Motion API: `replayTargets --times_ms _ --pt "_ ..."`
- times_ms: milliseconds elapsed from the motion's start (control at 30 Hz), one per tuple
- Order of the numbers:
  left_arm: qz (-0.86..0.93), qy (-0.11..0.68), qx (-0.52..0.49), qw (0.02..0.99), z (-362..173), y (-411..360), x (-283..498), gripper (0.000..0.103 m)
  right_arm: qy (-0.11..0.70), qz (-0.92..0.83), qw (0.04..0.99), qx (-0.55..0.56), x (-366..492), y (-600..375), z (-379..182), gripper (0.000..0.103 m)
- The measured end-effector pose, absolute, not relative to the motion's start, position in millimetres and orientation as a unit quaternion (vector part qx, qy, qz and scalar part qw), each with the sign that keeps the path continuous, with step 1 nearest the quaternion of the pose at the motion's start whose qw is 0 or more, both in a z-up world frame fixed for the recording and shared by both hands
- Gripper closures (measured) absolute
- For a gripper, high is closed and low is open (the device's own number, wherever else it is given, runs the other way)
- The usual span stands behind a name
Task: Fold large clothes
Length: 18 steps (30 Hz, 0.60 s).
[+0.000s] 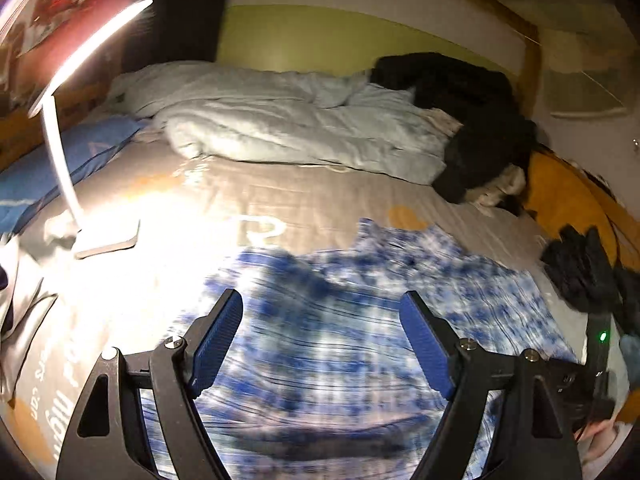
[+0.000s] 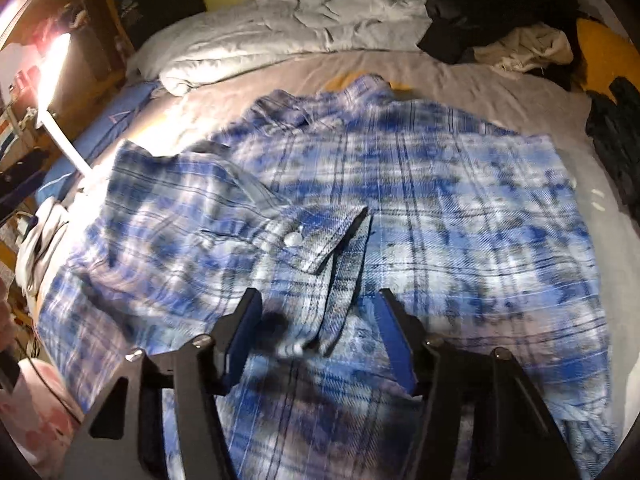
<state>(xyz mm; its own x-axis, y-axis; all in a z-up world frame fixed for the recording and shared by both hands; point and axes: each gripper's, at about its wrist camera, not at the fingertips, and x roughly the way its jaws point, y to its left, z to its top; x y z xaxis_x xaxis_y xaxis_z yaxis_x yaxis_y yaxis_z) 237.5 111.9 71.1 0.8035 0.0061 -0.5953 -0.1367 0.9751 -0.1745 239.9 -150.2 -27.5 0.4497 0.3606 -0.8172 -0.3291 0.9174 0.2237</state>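
Observation:
A large blue and white plaid shirt (image 2: 420,200) lies spread on the grey bed sheet (image 2: 460,68). One sleeve with a buttoned cuff (image 2: 320,236) is folded across its middle. My right gripper (image 2: 318,308) is open and empty just above the shirt, near the cuff's lower end. In the left wrist view the same shirt (image 1: 340,320) is blurred under my left gripper (image 1: 322,308), which is open and empty above it.
A lit white desk lamp (image 1: 68,128) stands on the bed at left. A rumpled pale duvet (image 1: 280,120) and a black garment (image 1: 472,128) lie at the far side. Dark clothes (image 1: 576,276) sit at the right edge. A blue pillow (image 1: 52,164) lies left.

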Motion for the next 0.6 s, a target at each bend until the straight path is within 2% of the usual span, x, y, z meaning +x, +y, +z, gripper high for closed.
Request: replayTargets --times_ms 67,100,133,167,233,500,600 --pt "0.044 0.313 -0.126 0.940 71 126 237 0.024 0.486 0.190 0.853 0.013 243 -149 -32 0.052" --pt "0.045 0.315 -0.134 0.938 71 132 236 0.024 0.482 0.184 0.857 0.005 243 -147 -34 0.061" --pt "0.048 0.315 -0.140 0.937 71 138 236 0.024 0.477 0.182 0.860 0.001 242 -147 -34 0.084" --pt "0.053 0.314 -0.143 0.937 70 141 236 0.024 0.476 0.183 0.860 0.000 242 -147 -34 0.099" --pt "0.064 0.309 -0.142 0.938 71 146 235 0.024 0.467 0.182 0.865 0.005 243 -148 -30 0.101" --pt "0.071 0.299 -0.150 0.940 77 152 230 0.024 0.303 0.099 0.944 -0.079 251 -152 38 0.102" --pt "0.080 0.309 -0.139 0.937 72 149 235 0.024 0.293 0.058 0.951 -0.081 261 -168 42 0.102"
